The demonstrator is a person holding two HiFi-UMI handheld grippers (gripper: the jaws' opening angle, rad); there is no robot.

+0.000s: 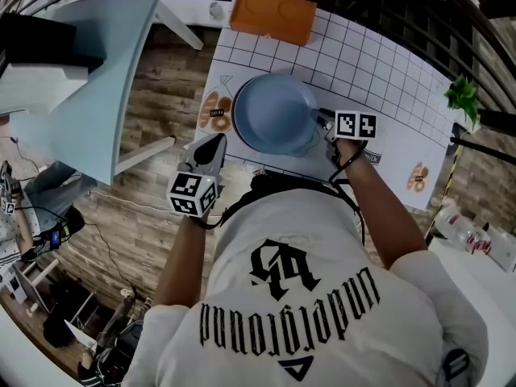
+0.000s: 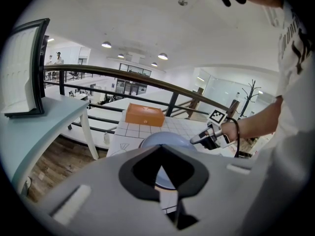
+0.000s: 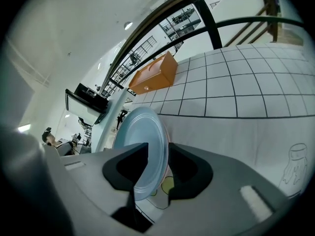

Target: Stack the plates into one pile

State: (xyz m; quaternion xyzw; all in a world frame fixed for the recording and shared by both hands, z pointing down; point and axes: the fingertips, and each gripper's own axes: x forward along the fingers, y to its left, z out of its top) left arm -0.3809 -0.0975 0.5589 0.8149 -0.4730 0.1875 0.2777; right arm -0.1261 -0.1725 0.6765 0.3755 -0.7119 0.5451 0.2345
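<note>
A light blue plate (image 1: 270, 111) lies on the white gridded mat (image 1: 387, 71), and its right side looks thick, like a pile. In the right gripper view a pinkish edge shows just under the blue plate (image 3: 138, 132). My right gripper (image 1: 321, 120) is at the plate's right rim. That rim runs between the jaws of the right gripper (image 3: 158, 146), which stand apart with a gap beside it, so it is open. My left gripper (image 1: 218, 141) hovers off the plate's near-left side, shut and empty. The left gripper (image 2: 160, 149) faces the plate (image 2: 165, 139).
An orange box (image 1: 272, 14) sits at the mat's far edge. A printed food picture (image 1: 216, 111) lies left of the plate. A pale blue table (image 1: 89, 95) stands to the left over wooden floor. A green plant (image 1: 462, 95) is at the right, with a dark railing beyond.
</note>
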